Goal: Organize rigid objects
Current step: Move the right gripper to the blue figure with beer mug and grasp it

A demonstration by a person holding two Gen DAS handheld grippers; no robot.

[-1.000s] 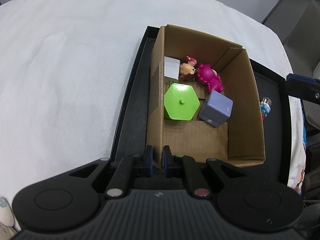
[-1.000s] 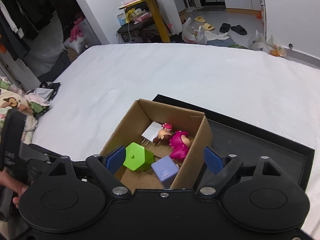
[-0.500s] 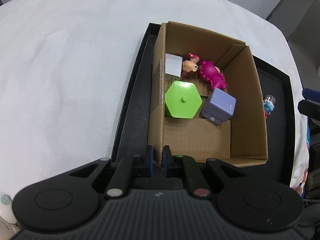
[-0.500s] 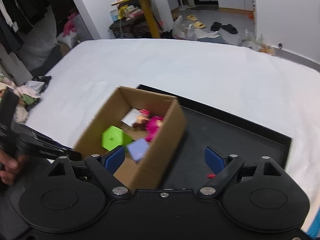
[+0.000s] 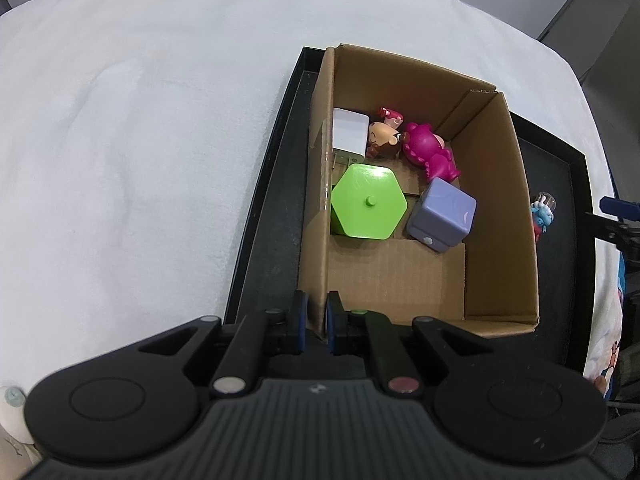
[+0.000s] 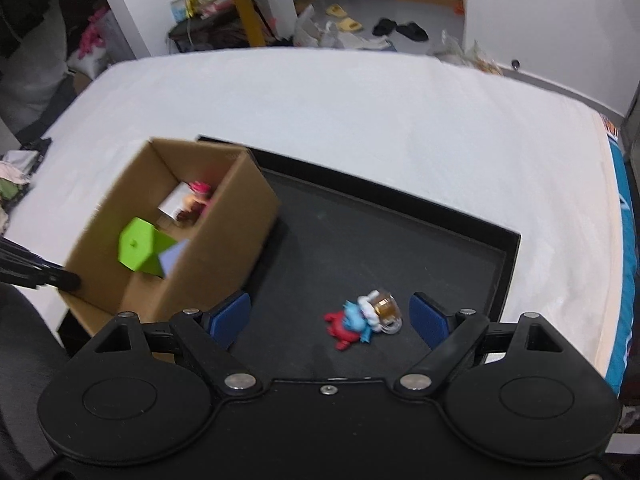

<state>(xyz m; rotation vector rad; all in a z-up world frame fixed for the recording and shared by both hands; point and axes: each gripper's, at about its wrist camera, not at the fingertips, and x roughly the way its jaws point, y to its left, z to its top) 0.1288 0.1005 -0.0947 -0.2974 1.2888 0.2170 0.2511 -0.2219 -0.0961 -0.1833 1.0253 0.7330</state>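
A cardboard box [image 5: 496,216] stands on a black tray [image 5: 276,216]. Inside lie a green hexagonal block [image 5: 368,206], a purple cube [image 5: 442,214], a magenta figure [image 5: 430,152], a small doll [image 5: 384,136] and a white block [image 5: 350,130]. My left gripper [image 5: 316,322] is shut on the box's near left wall. A small red, blue and white figure [image 6: 362,318] lies on the tray [image 6: 400,232] outside the box [image 6: 224,236]. My right gripper [image 6: 330,318] is open, with the figure between its fingers in the view.
The tray sits on a white cloth-covered table [image 5: 140,128]. In the right wrist view, the room behind holds a yellow-legged table [image 6: 236,8], clothes and slippers on the floor. The right gripper's tip [image 5: 616,206] shows at the left wrist view's right edge.
My right gripper has swung right, away from the box, and now faces the small figure on the tray. My left gripper still clamps the box wall.
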